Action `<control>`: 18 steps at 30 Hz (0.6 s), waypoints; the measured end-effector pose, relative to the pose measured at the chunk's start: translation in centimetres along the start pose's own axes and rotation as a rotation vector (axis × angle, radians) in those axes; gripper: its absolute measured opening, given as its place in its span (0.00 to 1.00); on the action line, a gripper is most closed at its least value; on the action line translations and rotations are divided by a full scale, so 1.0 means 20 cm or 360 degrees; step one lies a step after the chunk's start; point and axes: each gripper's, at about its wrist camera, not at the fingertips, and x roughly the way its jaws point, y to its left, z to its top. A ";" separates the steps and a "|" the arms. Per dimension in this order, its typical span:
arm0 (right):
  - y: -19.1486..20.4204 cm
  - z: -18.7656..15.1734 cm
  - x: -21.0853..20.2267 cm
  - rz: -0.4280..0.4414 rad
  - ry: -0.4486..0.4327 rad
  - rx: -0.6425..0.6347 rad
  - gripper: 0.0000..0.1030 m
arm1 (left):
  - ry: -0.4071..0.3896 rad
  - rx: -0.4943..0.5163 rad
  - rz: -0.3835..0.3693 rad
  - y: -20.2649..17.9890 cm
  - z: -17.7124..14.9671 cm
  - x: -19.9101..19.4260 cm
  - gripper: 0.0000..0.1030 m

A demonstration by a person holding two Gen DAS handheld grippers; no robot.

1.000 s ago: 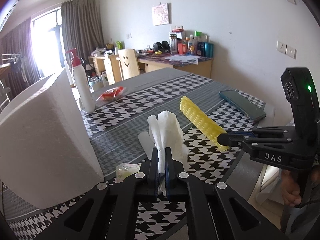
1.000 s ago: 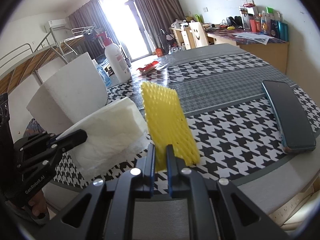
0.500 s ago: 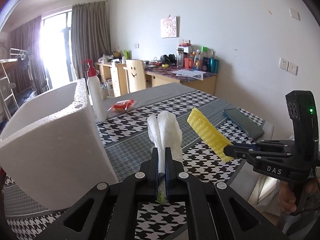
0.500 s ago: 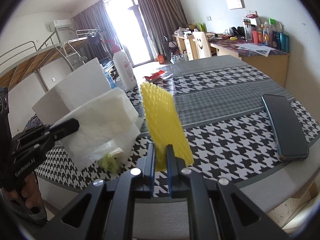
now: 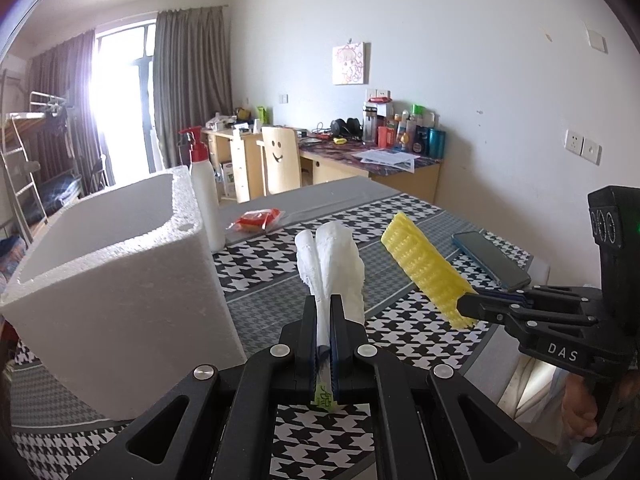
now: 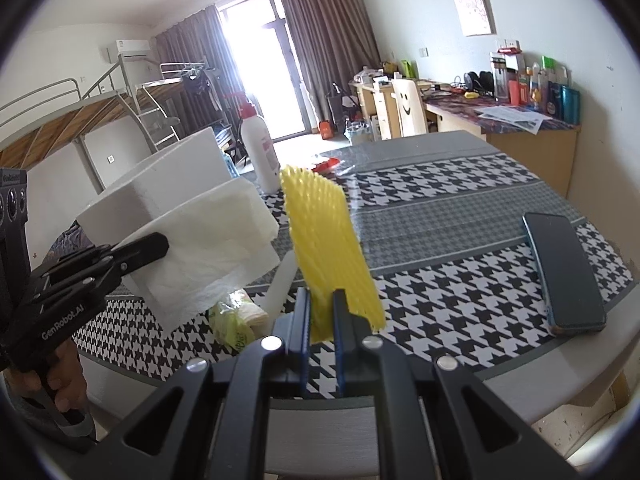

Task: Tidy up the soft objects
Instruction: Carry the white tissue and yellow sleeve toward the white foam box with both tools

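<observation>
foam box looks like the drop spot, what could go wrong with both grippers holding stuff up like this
1. The left gripper pinches the white tissue only at a corner; the floppy sheet could catch on the foam box rim.
2. The right gripper grips the yellow foam net by its lower end, so it may tilt or slip out.
3. The two loads hang close together and could tangle.

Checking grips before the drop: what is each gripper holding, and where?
Left gripper clamps the white tissue at its near edge; right gripper clamps the yellow foam net at its near end.
</observation>
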 end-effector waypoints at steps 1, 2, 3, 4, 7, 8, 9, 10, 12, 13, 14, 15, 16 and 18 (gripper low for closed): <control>0.01 0.00 0.00 -0.0001 -0.0004 -0.0004 0.13 | -0.0005 -0.0003 0.0002 0.01 0.01 0.00 0.05; 0.02 0.01 0.00 -0.0001 -0.0008 -0.0006 0.13 | -0.0010 -0.0007 0.0004 0.01 0.01 -0.01 0.05; 0.02 0.01 -0.01 0.0003 -0.0009 -0.0007 0.13 | -0.0014 -0.0009 0.0008 0.01 0.02 -0.01 0.05; 0.03 0.01 -0.01 0.0005 -0.0013 -0.0012 0.13 | -0.0019 -0.0009 0.0011 0.01 0.03 -0.01 0.05; 0.05 0.03 -0.02 0.0017 -0.0038 -0.0023 0.13 | -0.0044 -0.0003 0.0028 0.01 0.05 -0.04 0.05; 0.05 0.04 -0.03 0.0020 -0.0048 -0.0027 0.13 | -0.0055 0.0004 0.0031 0.00 0.06 -0.05 0.05; 0.06 0.05 -0.03 0.0018 -0.0058 -0.0032 0.13 | -0.0066 0.0009 0.0032 0.00 0.07 -0.05 0.05; 0.06 0.05 -0.04 0.0012 -0.0066 -0.0037 0.13 | -0.0074 0.0018 0.0032 0.00 0.07 -0.06 0.05; 0.07 0.07 -0.05 0.0009 -0.0078 -0.0042 0.13 | -0.0098 0.0033 0.0032 -0.01 0.08 -0.07 0.05; 0.08 0.08 -0.06 0.0006 -0.0085 -0.0046 0.13 | -0.0109 0.0039 0.0035 -0.02 0.09 -0.07 0.05; 0.08 0.08 -0.06 0.0001 -0.0093 -0.0049 0.13 | -0.0114 0.0039 0.0036 -0.02 0.09 -0.08 0.05; 0.09 0.08 -0.07 -0.0002 -0.0100 -0.0051 0.13 | -0.0120 0.0040 0.0038 -0.02 0.10 -0.08 0.05; 0.09 0.09 -0.07 -0.0001 -0.0110 -0.0053 0.13 | -0.0126 0.0043 0.0039 -0.02 0.10 -0.08 0.05; 0.09 0.10 -0.08 0.0002 -0.0128 -0.0054 0.13 | -0.0139 0.0049 0.0045 -0.02 0.12 -0.09 0.05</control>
